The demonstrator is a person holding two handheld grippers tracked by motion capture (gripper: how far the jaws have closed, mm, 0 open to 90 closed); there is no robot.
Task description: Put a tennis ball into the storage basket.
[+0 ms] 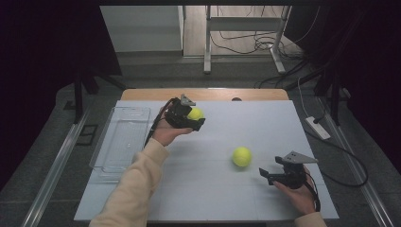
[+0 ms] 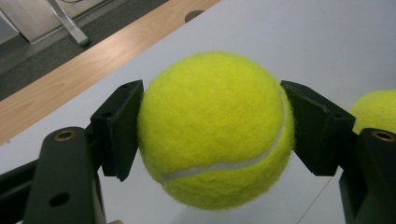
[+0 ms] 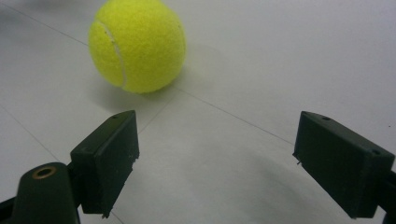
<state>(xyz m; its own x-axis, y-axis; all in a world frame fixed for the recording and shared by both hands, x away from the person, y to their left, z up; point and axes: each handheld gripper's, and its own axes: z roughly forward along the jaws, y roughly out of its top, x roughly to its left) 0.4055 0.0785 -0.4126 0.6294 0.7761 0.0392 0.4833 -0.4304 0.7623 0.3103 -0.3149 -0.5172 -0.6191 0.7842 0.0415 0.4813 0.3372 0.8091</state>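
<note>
The high view looks down on the whole white table (image 1: pixel 208 189); both gripper views skim it closely.

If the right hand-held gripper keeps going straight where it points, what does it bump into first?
Probably the loose tennis ball on the table. The right hand-held gripper is open, and the ball sits ahead, a bit left of its line, so it might just clip it.

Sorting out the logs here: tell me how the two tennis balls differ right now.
The held tennis ball is clamped between the left gripper pads, off the table; the loose tennis ball rests on the white table, untouched, ahead of the open right gripper. The held one is nearer the clear tray. Both are yellow-green, seemingly the same size.
</note>
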